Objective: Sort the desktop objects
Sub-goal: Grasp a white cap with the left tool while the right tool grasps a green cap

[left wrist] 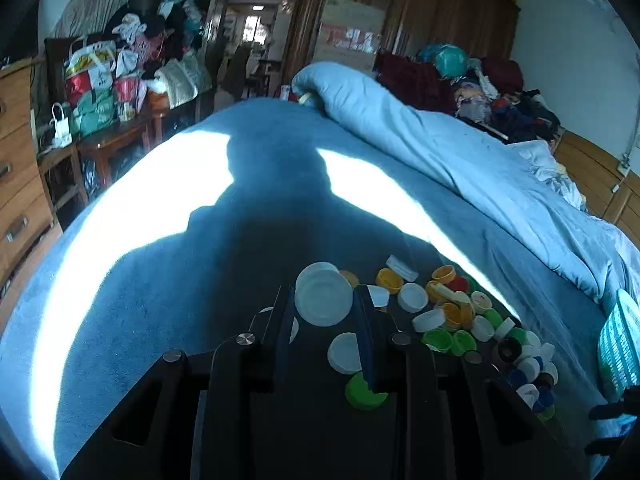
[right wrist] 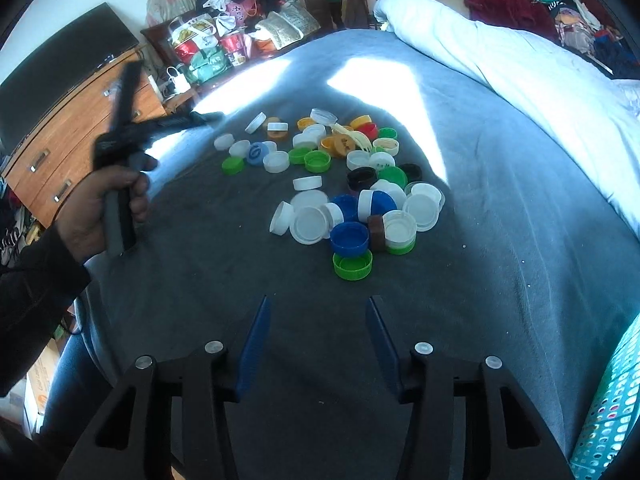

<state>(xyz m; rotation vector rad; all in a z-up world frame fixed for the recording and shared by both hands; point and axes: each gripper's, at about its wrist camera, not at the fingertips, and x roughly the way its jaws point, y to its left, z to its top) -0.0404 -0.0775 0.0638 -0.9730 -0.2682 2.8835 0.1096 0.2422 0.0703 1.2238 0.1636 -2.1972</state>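
Bedspread (right wrist: pixel 500 240) below; left hand-held gripper (left wrist: pixel 324 300) clamps white lid (left wrist: pixel 323 297).

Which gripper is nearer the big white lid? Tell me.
Left. The left gripper has the big white lid between its fingers; the right gripper hangs short of the pile.

Black sleeve (right wrist: pixel 36 280) at the wrist, black gripper frames with slotted arms, round silver screws (right wrist: pixel 214 347), flat blue fingers (right wrist: pixel 252 344), grey handle (right wrist: pixel 114 224) in the hand (right wrist: pixel 100 208)

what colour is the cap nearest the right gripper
Green cap, open side up; clearest in the right wrist view.
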